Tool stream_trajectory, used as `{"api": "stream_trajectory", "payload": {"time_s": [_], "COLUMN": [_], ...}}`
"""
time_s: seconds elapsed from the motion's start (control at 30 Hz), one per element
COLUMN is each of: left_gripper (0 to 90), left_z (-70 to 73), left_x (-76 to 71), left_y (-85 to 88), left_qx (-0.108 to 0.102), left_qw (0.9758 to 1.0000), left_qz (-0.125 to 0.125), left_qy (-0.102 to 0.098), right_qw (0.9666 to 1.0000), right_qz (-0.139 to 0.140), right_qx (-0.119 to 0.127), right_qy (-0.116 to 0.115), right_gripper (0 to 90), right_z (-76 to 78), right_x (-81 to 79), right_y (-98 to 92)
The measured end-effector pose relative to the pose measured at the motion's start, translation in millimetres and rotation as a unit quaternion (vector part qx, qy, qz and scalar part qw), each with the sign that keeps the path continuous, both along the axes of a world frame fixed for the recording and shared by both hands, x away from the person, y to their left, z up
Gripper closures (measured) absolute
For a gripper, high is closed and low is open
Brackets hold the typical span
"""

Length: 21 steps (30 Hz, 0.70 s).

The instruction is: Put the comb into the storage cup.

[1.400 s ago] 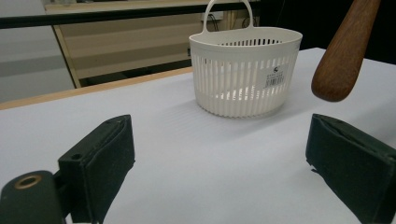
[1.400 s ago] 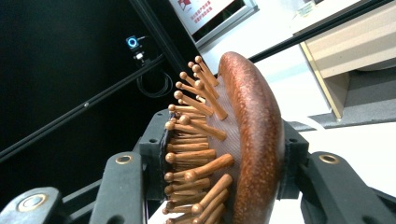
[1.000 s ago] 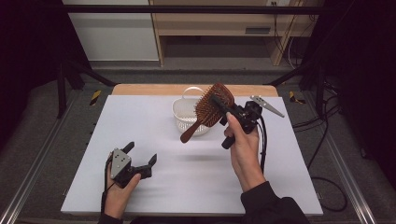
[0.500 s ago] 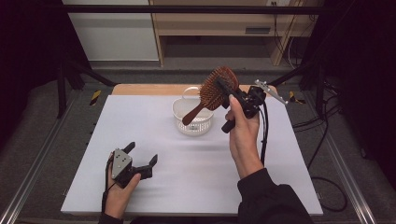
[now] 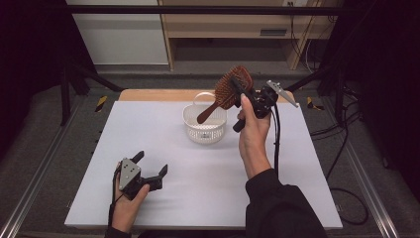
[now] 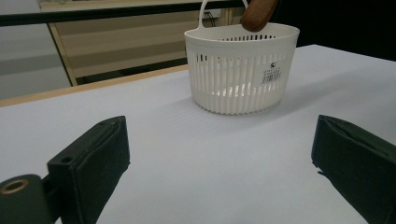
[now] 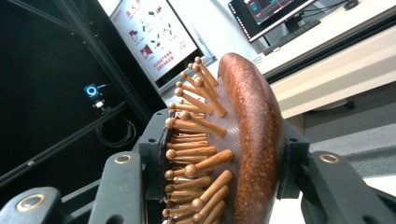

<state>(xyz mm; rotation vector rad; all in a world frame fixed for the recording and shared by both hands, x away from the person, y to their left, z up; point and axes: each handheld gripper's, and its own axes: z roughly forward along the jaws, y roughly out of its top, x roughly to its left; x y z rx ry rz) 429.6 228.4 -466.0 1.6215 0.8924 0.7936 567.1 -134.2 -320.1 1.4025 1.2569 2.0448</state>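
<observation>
Carrying the wooden hairbrush (image 5: 233,85) clamped by its head in my right hand-held gripper (image 5: 247,96), I judge lowering it, handle first, into the white basket (image 5: 204,130) just below comes next, while my left hand-held gripper (image 5: 148,171) rests open on the tabletop (image 5: 208,188).

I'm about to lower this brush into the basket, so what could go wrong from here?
The right gripper clamps the brown wooden paddle hairbrush by its head, one jaw on the pegs, so it could twist or slip. Its long handle slants over the small white slotted plastic basket; it could catch the rim or loop handle and tip the light basket.
</observation>
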Motion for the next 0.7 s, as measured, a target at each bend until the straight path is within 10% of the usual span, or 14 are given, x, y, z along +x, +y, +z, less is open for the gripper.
{"api": "stream_trajectory", "payload": {"time_s": [0.7], "left_gripper": [1.6], "left_z": [-1.2], "left_x": [1.3], "left_y": [2.1], "left_qx": [-0.011], "left_qw": [0.9999], "left_qz": [0.002], "left_qy": [0.002], "right_qw": [0.9998], "right_qz": [-0.013], "right_qx": [-0.004], "right_qy": [0.017], "right_gripper": [49.7], "right_z": [-36.9], "right_x": [21.5], "right_y": [12.2]}}
